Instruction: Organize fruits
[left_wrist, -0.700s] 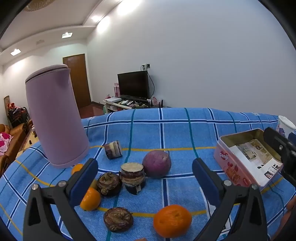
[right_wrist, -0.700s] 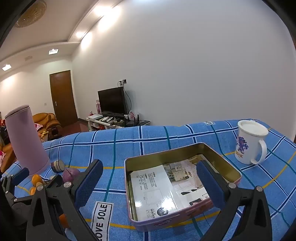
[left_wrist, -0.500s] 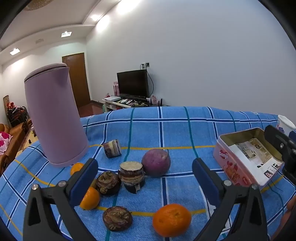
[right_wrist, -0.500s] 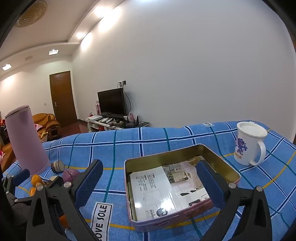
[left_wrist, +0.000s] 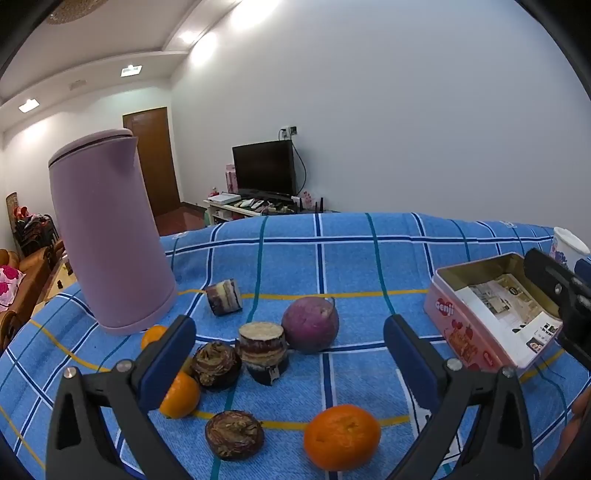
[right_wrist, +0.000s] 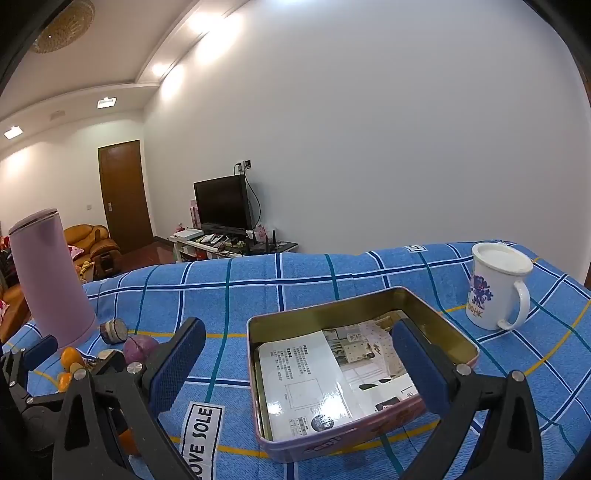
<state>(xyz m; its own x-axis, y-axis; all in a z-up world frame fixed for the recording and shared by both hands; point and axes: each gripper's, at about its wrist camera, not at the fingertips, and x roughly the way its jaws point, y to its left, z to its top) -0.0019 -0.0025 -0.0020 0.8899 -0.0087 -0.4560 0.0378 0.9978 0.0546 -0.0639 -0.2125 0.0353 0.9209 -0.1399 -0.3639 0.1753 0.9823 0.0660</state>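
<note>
Orange (left_wrist: 341, 436) below wide-spread jaws

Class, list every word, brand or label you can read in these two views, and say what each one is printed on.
"genji": side of the pink tin.
"LOVE SOLE": white label sewn on the blue checked cloth.
"HK": end of the print on the white mug; its start is unclear.
Leaflets inside the tin: too small to read.

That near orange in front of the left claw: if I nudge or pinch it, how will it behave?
The orange looks round and rests loose on the towel-like blue cloth, so a sideways nudge would probably roll it, though the nap may slow it. Its dimpled peel suggests fair grip for the pads. It is likely soft, so squeeze gently. The left claw stands open and empty.
</note>
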